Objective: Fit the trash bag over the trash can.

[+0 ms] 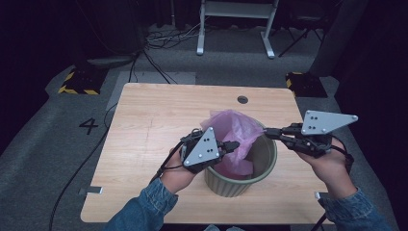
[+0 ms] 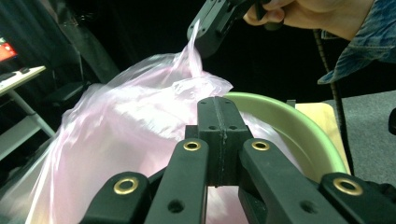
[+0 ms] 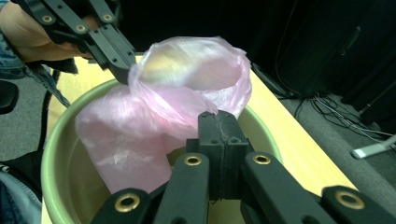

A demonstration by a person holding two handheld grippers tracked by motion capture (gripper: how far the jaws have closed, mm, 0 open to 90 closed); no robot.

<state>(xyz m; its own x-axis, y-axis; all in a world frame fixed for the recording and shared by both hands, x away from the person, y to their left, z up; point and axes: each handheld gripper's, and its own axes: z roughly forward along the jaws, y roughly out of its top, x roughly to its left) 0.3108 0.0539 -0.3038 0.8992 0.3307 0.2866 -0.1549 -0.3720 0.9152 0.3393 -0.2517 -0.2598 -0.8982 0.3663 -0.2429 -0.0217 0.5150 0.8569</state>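
Left gripper (image 1: 231,146): black linkage arms, brass-ringed pivot holes, two matte black jaws with small screw recesses; grey three-cornered plate on top, dotted with dark holes; black cable trailing from it. Right gripper (image 1: 269,133): same black build, same grey perforated plate, ribbed black cable. Left hand (image 1: 179,174) and right hand (image 1: 328,166): each in a blue denim sleeve (image 1: 144,204) with stitched cuff.

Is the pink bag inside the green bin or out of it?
Partly in. The pink bag's bottom sits inside the green bin, while its top billows above the rim, pinched by the left claw and right claw.
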